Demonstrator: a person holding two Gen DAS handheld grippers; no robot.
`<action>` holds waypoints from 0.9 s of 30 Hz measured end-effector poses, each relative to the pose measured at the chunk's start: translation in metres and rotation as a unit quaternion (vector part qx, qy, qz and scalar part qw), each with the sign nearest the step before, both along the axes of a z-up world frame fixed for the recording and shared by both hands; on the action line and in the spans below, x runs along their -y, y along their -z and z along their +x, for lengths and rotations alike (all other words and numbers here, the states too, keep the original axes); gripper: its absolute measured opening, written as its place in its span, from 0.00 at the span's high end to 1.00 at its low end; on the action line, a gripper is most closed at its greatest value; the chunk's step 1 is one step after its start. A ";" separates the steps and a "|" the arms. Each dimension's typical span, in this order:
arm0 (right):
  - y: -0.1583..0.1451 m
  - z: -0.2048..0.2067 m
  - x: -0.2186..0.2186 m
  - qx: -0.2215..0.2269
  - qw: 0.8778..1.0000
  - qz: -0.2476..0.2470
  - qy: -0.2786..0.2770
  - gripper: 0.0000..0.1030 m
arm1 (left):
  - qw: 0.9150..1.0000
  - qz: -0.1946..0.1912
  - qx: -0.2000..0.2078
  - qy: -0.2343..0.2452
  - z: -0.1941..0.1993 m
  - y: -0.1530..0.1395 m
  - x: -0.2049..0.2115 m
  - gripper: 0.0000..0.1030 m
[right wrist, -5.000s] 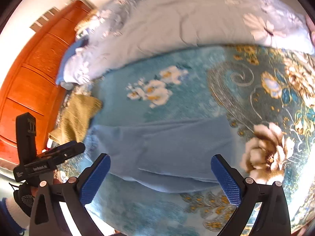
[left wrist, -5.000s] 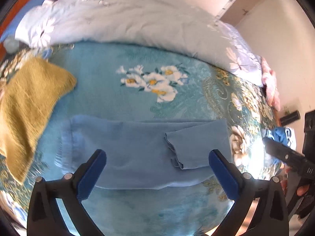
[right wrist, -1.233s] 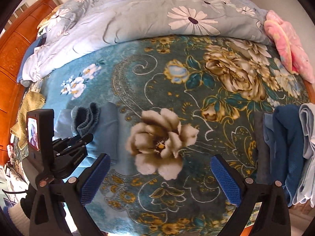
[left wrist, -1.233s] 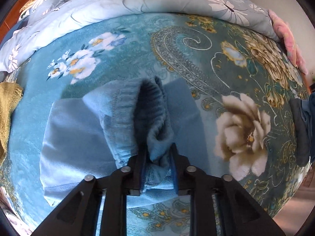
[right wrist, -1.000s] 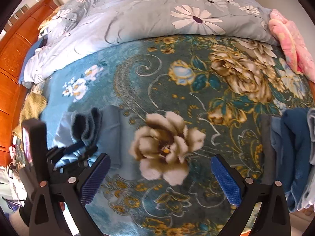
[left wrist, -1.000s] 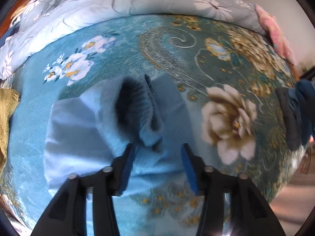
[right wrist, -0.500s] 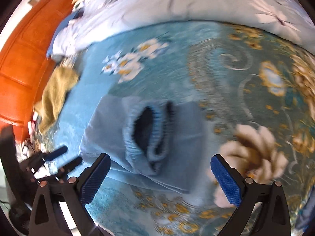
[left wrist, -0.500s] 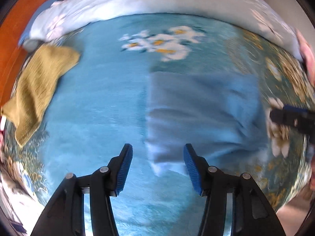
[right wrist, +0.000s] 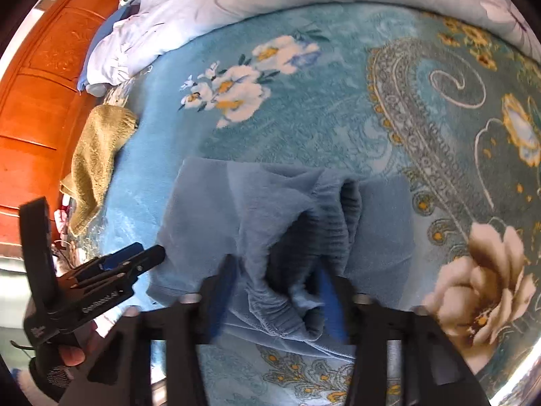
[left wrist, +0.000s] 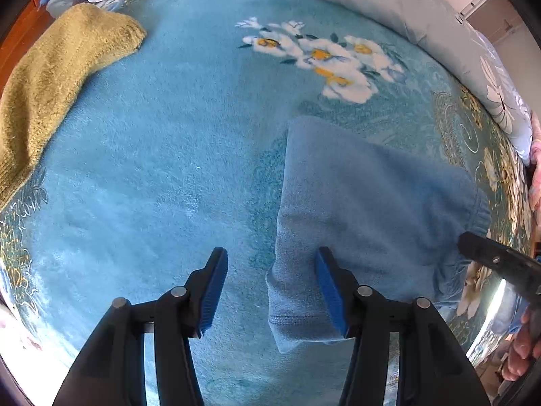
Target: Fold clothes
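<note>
A light blue folded garment (left wrist: 365,203) lies on the floral teal blanket (left wrist: 162,155). My left gripper (left wrist: 272,291) points straight down at its near left corner and is open. The right pad (left wrist: 329,287) rests over the cloth, the left pad over bare blanket, and nothing is pinched. In the right wrist view the garment (right wrist: 270,203) has a raised ribbed fold (right wrist: 324,223) in its middle. My right gripper (right wrist: 277,287) is blurred, and its jaws are closing with that fold between them. Each gripper shows in the other's view: left gripper (right wrist: 145,253), right gripper (left wrist: 490,260).
An olive-yellow knit garment (left wrist: 57,77) lies at the far left of the bed. A pale flowered quilt (left wrist: 372,6) is bunched along the far side. An orange wooden headboard (right wrist: 44,101) stands to the left. A person's fingers (left wrist: 520,352) hold the right gripper.
My left gripper let go of the ribbed fold and moved to the garment's left corner. My right gripper swung in from the right over the garment, and its jaws narrowed around the fold.
</note>
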State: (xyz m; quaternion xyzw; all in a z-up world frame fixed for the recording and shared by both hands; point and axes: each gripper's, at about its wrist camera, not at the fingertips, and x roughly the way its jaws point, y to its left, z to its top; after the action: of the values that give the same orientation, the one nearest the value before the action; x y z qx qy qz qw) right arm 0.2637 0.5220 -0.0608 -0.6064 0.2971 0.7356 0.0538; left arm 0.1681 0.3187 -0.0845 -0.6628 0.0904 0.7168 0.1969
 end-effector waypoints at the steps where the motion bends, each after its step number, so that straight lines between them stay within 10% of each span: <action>1: -0.004 0.001 0.000 -0.006 1.000 -0.002 0.001 0.62 | 1.000 0.002 0.001 0.000 0.000 0.001 0.001 0.46; 13: -0.012 -0.002 0.013 -0.007 1.000 0.010 -0.017 0.63 | 1.000 0.009 0.009 0.000 0.005 0.004 -0.004 0.46; 18: -0.004 0.000 0.018 0.001 1.000 -0.012 -0.020 0.93 | 1.000 0.009 0.008 0.003 0.010 0.006 -0.006 0.46; 27: 0.001 0.020 -0.024 0.015 0.998 0.001 0.059 0.95 | 1.000 0.013 0.015 0.013 0.021 0.012 -0.013 0.46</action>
State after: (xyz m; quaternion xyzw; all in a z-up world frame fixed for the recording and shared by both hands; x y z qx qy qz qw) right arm 0.2842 0.5458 -0.0615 -0.5990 0.3306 0.7222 0.1017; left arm 0.1893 0.3317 -0.0960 -0.6695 0.0869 0.7055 0.2156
